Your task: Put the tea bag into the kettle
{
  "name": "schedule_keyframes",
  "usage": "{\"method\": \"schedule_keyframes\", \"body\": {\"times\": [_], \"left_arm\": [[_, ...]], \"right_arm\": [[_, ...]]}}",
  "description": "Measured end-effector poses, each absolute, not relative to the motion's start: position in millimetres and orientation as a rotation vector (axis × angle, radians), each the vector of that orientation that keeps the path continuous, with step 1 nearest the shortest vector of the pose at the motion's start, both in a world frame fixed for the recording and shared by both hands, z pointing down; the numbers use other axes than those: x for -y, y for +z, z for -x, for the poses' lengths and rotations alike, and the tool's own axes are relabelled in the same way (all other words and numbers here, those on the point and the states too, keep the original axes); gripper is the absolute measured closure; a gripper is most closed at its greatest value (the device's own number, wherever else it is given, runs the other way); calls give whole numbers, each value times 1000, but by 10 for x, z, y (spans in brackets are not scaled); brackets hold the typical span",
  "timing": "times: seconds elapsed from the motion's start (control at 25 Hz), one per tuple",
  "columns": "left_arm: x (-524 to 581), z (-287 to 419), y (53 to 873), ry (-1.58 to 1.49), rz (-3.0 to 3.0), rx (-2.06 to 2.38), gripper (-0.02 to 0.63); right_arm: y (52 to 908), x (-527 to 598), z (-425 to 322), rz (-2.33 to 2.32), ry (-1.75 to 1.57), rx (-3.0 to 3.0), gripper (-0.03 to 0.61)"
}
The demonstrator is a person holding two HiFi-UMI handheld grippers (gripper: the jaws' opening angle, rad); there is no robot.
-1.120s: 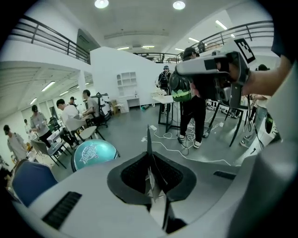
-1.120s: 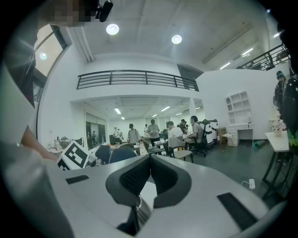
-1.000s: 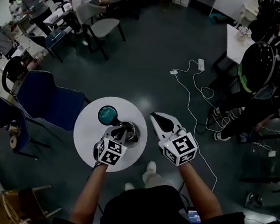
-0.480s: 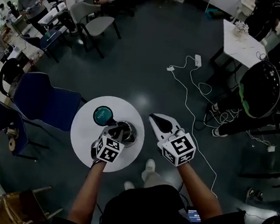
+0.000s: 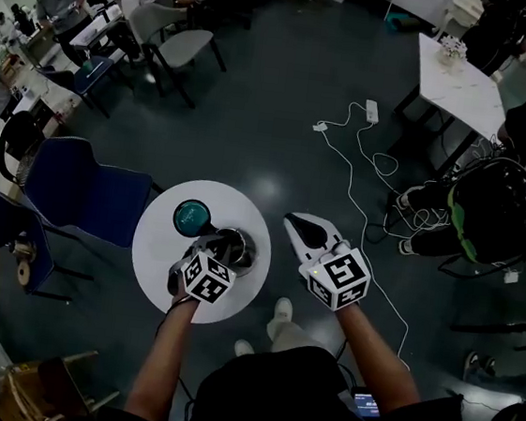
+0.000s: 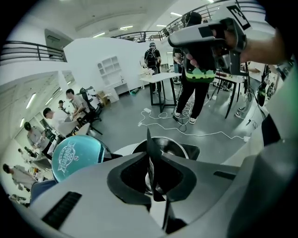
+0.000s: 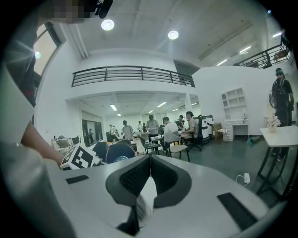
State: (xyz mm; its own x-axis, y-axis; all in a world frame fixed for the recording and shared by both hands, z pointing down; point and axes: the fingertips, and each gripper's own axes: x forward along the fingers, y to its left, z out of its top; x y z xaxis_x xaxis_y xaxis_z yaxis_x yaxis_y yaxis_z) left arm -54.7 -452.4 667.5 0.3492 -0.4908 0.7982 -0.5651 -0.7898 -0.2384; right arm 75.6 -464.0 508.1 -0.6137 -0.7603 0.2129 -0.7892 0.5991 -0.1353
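A steel kettle [image 5: 238,246] stands open on the round white table [image 5: 160,245]; its dark mouth [image 6: 164,145] shows just past my left jaws. My left gripper [image 5: 222,250] sits at the kettle's near-left side, shut on a thin dark piece [image 6: 150,153] held edge-on, apparently the kettle lid. My right gripper [image 5: 297,222] hovers over the floor to the right of the table, apart from the kettle. It is shut on a white tea bag [image 7: 147,194], which hangs down between the jaws.
A round teal tin [image 5: 192,216] sits on the table left of the kettle. A blue chair [image 5: 87,185] stands left of the table. White cables [image 5: 353,168] trail over the floor to the right, where a person in black [image 5: 489,216] bends.
Both grippers stay almost where they were, still shut on their loads. The person in black at the right has moved lower in the view.
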Motion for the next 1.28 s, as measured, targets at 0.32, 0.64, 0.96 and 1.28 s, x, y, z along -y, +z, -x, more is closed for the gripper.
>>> {"method": "schedule_keyframes", "body": {"times": [0.32, 0.64, 0.96, 1.28], "left_arm": [[4480, 565, 6808, 1531, -2506, 910, 577], [4452, 511, 6853, 1658, -2496, 837, 577], [4461, 520, 6900, 1657, -2508, 819, 577], [4445, 467, 6900, 1620, -2523, 814, 577]], "right_arm": [[5138, 4618, -719, -1291, 338, 2696, 560], [5146, 4636, -784, -1293, 351, 2688, 560], [5212, 4634, -771, -1296, 362, 2678, 558], [5244, 4624, -817, -1298, 367, 2672, 558]]}}
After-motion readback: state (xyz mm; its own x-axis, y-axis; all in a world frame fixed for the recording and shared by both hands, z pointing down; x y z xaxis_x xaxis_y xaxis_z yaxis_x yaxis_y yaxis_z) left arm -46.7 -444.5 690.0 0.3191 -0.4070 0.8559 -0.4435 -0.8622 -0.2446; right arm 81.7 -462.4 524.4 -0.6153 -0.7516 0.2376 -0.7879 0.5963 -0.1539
